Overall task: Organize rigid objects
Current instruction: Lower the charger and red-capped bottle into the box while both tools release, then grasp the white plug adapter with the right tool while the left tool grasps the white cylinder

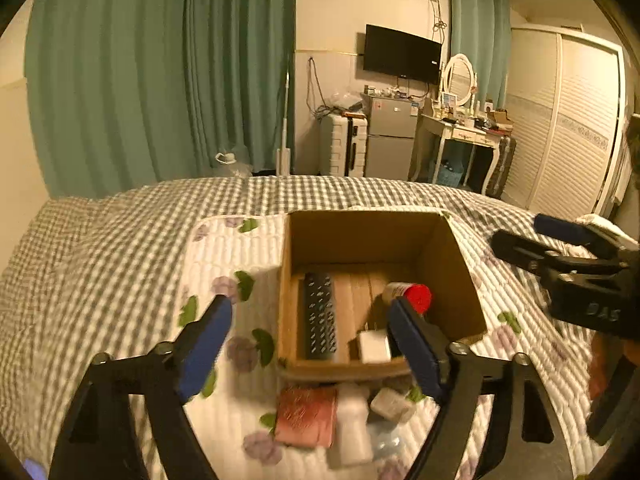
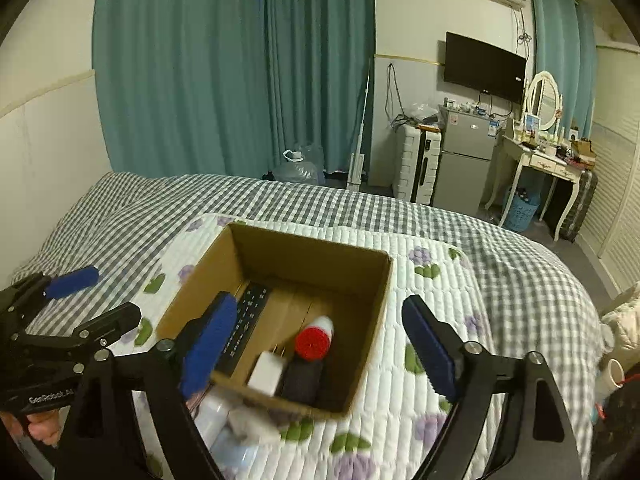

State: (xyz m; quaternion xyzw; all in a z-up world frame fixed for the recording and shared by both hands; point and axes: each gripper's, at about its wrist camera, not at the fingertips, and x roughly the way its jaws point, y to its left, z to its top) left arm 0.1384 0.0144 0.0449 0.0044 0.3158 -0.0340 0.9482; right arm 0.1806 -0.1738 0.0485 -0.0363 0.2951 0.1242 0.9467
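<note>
I see one bed (image 2: pixel 280 204) under a grey checked cover, with one white quilted mat (image 2: pixel 420 320) printed with flowers laid on top. One open cardboard box (image 1: pixel 456 276) stands on that mat. In it I count four things: one black remote control (image 1: pixel 320 316) lying flat along the left wall, one dark object (image 2: pixel 302 380) I cannot identify, one bottle with a red cap (image 2: pixel 316 338) on its side, and one white charger plug (image 2: pixel 266 372) at the near wall. Just outside the near wall, on the mat, lies a small blurred cluster: one pinkish flat item (image 1: pixel 306 416) and several white pieces I cannot count. My left gripper (image 1: pixel 312 322) hovers wide apart over the box's near left corner, holding nothing. My right gripper (image 2: pixel 316 330) is likewise spread wide and empty above the box.
</note>
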